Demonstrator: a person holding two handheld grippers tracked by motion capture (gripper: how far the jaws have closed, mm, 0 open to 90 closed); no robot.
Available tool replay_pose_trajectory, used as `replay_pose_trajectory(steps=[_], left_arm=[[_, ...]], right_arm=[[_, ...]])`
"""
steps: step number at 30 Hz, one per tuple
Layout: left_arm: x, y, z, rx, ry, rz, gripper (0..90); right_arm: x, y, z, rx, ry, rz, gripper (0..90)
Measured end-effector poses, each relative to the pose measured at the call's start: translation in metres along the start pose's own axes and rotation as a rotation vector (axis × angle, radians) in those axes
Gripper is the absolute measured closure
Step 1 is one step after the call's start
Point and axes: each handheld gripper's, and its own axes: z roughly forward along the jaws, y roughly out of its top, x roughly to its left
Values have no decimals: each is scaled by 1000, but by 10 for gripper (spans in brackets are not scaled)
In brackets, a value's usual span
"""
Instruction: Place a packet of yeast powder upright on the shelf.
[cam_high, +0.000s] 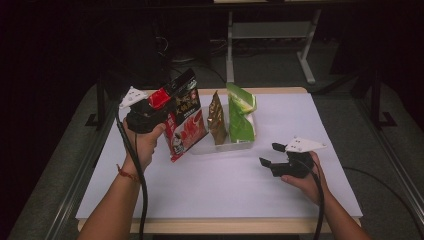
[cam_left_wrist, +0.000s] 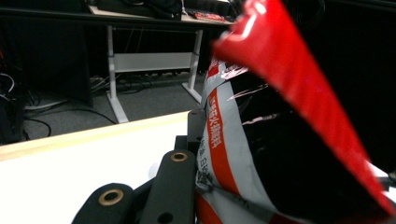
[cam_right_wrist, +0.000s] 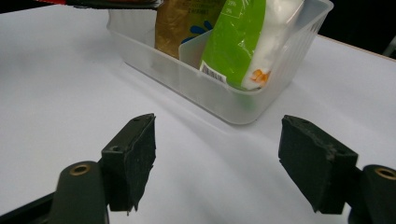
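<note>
The left gripper (cam_high: 167, 97) is held raised above the white-covered bench (cam_high: 215, 185), the forearm rising steeply from the near edge and the hand (cam_high: 142, 142) wrapped round the handle. A red, black and white printed snack pouch (cam_high: 185, 122) is clamped between its jaws near the pouch's top edge. The pouch is carried tilted, its long axis running from the upper end at the gripper down towards the bench (whether the lower corner touches the surface cannot be told). Just beyond and to the right of this gripper a clear plastic rectangular tub (cam_right_wrist: 219, 95) stands on the bench, with a gold foil packet (cam_high: 217, 117) and a green and white packet (cam_high: 241, 117) standing upright inside it.

The right gripper (cam_high: 272, 155) is held low over the bench, the forearm lying nearly flat, well to the right of the tub and nearer the person. Its jaws are spread wide with nothing between them, and they are pointed towards the tub.
</note>
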Motion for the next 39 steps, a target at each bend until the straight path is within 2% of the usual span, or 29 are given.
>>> replay_pose_trajectory(steps=[1,6,9,14,20,22,27,32,36,37,39], left_arm=[[-2,1,3,-3,14,12,803],[-6,6,15,-5,44,3,803],[-10,9,24,-6,80,26,803],[-10,9,38,-12,104,-5,804],[-12,8,50,-43,171,-17,804],[-12,7,54,-52,182,-26,804],[-23,7,65,-56,216,-7,804],[-26,8,74,-51,213,-22,803],[-23,7,83,-62,250,-29,803],[-21,5,86,-65,259,-42,803],[-20,3,87,-71,259,-51,803]], right_arm=[[0,0,0,-1,1,-2,265],[0,-1,1,3,4,2,265],[1,-1,2,5,8,-3,264],[2,-2,3,14,12,-4,262],[2,-2,3,14,14,-4,262],[2,-2,4,16,17,-4,262],[3,-2,5,19,26,-7,262],[4,-2,6,23,30,-7,261],[4,-3,6,25,37,-7,261],[4,-3,6,25,36,-9,261],[4,-3,6,25,38,-11,261]])
